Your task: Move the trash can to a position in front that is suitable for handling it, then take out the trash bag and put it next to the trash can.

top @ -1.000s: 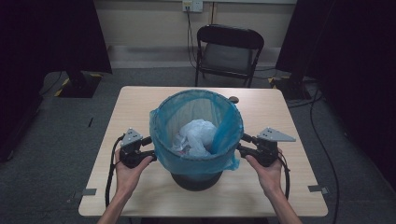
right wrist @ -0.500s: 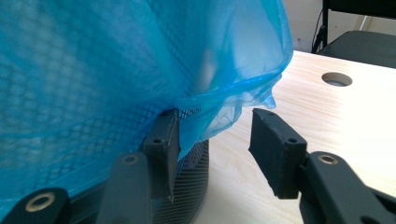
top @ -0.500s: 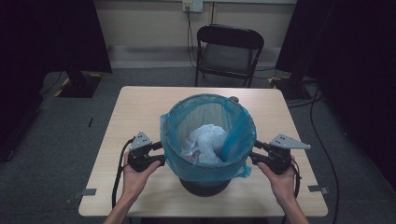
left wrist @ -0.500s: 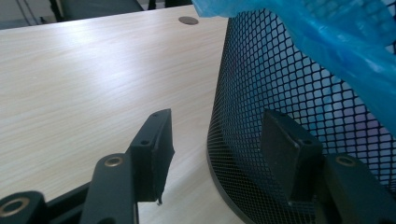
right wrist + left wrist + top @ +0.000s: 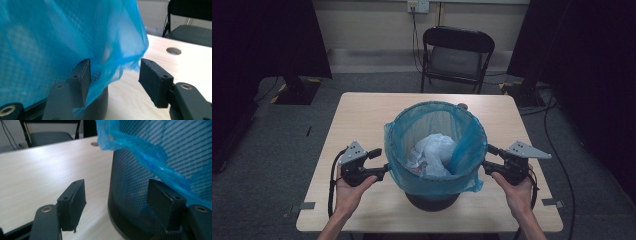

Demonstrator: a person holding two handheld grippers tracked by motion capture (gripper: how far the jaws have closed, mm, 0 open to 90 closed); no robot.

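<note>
Left gripper [image 5: 381, 163]: you held it at the bin's left side, fingers spread wide with nothing between them; in the left gripper view, one finger [image 5: 72, 202] hung over the desk [image 5: 362, 120] and the other sat close against the mesh wall, just under the hanging bag edge.
Bin [image 5: 432, 200]: dark mesh wastebasket, upright, near the front middle of the desk.
Blue bag [image 5: 437, 117]: it lined the bin, its edge folded down over the rim on the outside.
Inside the bag: crumpled white rubbish [image 5: 434, 152] lay at the bottom.
Right gripper [image 5: 487, 159]: you had it at the bin's right side, fingers parted wide; in the right gripper view, the loose blue edge [image 5: 112, 67] hung between them, draping past the left finger [image 5: 81, 77], not pinched.
</note>
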